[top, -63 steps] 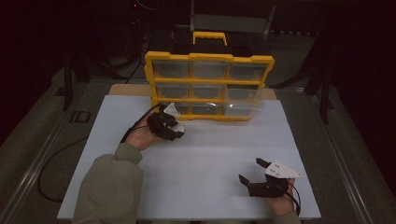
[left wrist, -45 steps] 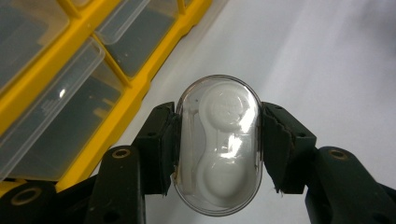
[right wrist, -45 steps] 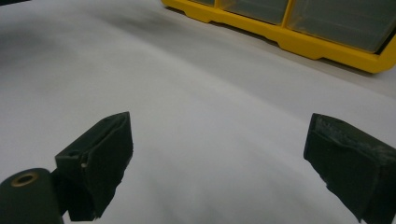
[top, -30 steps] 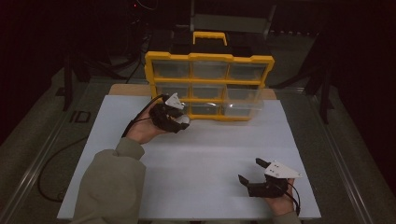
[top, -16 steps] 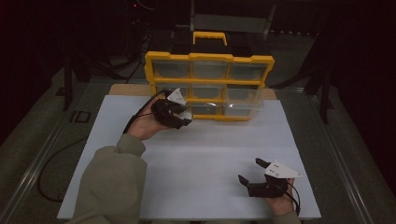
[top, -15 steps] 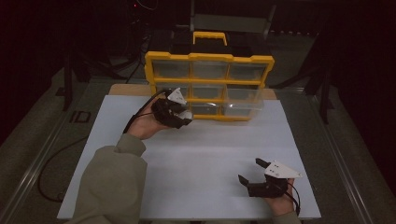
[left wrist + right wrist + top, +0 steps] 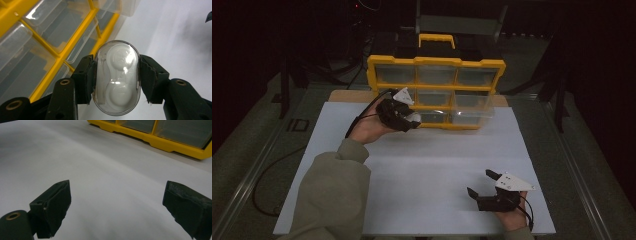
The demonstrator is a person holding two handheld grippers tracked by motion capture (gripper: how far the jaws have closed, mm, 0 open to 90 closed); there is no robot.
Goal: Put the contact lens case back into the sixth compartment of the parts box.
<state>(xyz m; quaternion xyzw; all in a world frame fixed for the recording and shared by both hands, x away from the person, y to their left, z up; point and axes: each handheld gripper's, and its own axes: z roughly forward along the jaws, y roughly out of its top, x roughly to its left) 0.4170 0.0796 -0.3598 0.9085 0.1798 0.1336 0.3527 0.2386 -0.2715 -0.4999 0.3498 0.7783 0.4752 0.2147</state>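
Left gripper (image 7: 116, 81) clamped on a clear oval case (image 7: 116, 77), 1 jaw on each long side; the case shows 2 round white wells inside, 1 above the other. In the high view the left gripper (image 7: 404, 117) sits raised at the front of the yellow drawer organizer (image 7: 435, 62), near its lower left drawers, with the case (image 7: 413, 117) right beside the yellow frame; can't tell if it touches. In the left gripper view the clear drawers (image 7: 53, 30) lie just behind and left of the case.

Right gripper (image 7: 484, 187) released, jaws wide apart, nothing between them, low over the white counter (image 7: 432, 165) near its front right corner, well apart from the organizer. The right gripper view has both black jaws over bare white surface, the organizer's yellow base (image 7: 160, 143) far ahead.
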